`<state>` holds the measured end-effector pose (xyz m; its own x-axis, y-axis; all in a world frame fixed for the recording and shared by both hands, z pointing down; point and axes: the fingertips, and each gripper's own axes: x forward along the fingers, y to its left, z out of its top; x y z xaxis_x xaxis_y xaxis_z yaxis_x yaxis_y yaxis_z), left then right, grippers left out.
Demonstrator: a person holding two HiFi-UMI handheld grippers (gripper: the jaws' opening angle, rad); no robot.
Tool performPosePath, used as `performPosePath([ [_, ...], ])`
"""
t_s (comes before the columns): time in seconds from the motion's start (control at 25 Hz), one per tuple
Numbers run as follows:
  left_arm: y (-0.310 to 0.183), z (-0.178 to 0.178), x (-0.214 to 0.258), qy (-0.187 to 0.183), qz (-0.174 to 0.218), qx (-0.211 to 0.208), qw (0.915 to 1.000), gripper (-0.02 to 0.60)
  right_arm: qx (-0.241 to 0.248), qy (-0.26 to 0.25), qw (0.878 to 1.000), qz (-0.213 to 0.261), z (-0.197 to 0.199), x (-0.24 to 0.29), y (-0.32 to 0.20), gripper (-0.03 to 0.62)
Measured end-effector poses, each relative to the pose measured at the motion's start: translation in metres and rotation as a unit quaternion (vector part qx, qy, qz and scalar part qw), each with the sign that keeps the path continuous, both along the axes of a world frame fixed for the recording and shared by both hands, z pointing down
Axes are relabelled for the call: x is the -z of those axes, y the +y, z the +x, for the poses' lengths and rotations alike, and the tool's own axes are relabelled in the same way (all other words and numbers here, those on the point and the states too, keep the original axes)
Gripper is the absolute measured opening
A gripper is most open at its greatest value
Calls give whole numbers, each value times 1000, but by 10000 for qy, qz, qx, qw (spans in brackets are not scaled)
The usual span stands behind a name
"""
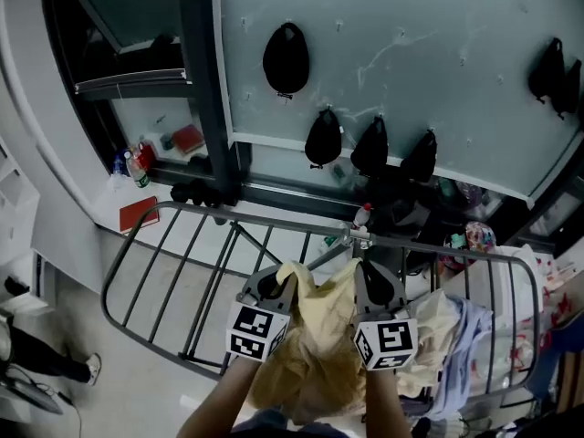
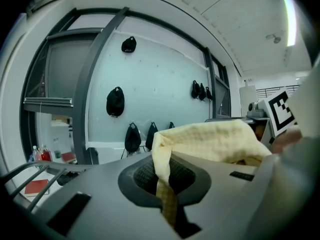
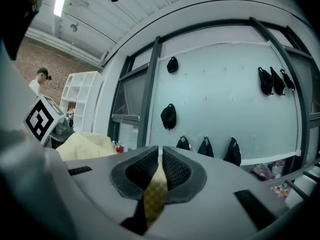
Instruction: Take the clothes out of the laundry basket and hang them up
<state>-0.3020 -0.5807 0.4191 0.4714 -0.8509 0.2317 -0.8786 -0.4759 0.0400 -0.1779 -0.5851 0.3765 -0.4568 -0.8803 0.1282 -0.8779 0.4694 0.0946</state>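
- Left gripper (image 2: pixel 162 179) is clamping shut on the yellow cloth (image 1: pixel 319 336). The pinched edge is rising from its jaws and trailing toward 3 o'clock.
- Right gripper (image 3: pixel 160 171) is pinching a thin fold of the same cloth, jaws almost together.
- Head view: the cloth is spanning between both grippers and sagging toward 6 o'clock.
- The rack (image 1: pixel 173 272) rail is crossing at the grippers' 12 o'clock.
- Other clothes (image 1: pixel 456 327) are lying at the right gripper's 3 o'clock.

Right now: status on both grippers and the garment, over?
Left gripper shut on yellow garment; right gripper shut on it too. Garment slung between them, at drying rack. Other clothes draped on rack's right end.
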Motion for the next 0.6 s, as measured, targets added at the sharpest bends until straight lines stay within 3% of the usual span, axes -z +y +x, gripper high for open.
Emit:
performPosePath([
  [0.44,-13,1,-44,-476,-715,-2,9963,25,-397,358,9959,-732,6,-35,-18,49],
  [0.6,-12,-1,-50,-500,-888,52,9948,26,-548,366,9948,-780,13,-36,-19,91],
])
